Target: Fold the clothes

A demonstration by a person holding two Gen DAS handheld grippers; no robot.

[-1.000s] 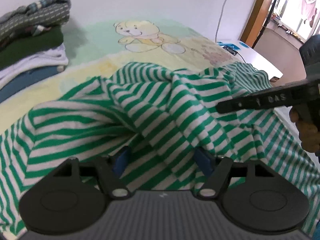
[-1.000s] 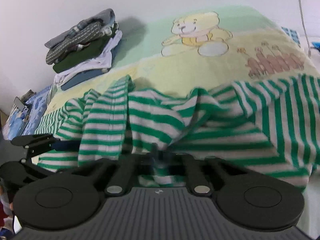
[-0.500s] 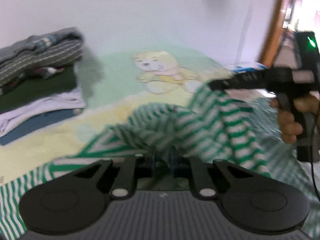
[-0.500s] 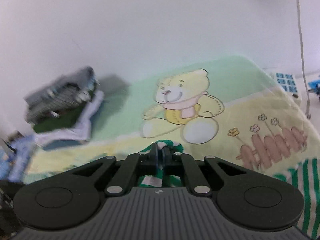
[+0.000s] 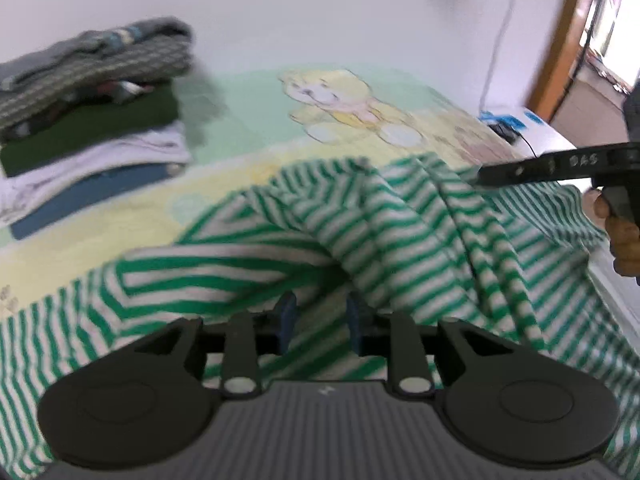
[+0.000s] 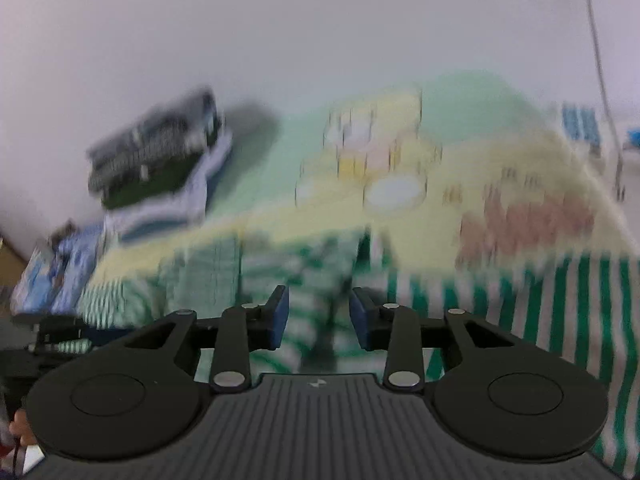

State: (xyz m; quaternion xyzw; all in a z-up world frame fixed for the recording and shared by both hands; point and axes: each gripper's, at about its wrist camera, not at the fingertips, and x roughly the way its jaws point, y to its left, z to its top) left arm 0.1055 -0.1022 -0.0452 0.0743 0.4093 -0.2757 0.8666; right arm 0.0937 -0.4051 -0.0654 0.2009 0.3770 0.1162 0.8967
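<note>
The fingers of the left gripper [image 5: 320, 322] stand apart in the left wrist view, and a fold of the green-and-white striped garment [image 5: 360, 224] hangs over their blue tips, so the tips are partly hidden; whether the cloth touches them I cannot tell. The garment lies crumpled on a bedsheet [image 5: 248, 132] with a yellow bear print, reaching from the fingers toward the right gripper [image 5: 480, 174], which enters from the right edge with a hand [image 5: 624, 236] cut off by the frame. A pile of folded clothes [image 5: 88, 112] sits at the left by the white wall [image 5: 320, 8]. In the right wrist view almost everything is blurred. The fingers of the right gripper [image 6: 319, 318] are apart with nothing between them, and the striped garment [image 6: 540, 312] lies just beyond and below them on the bedsheet [image 6: 460, 160]. The pile of folded clothes [image 6: 160, 160] is only a smear at the left.
</note>
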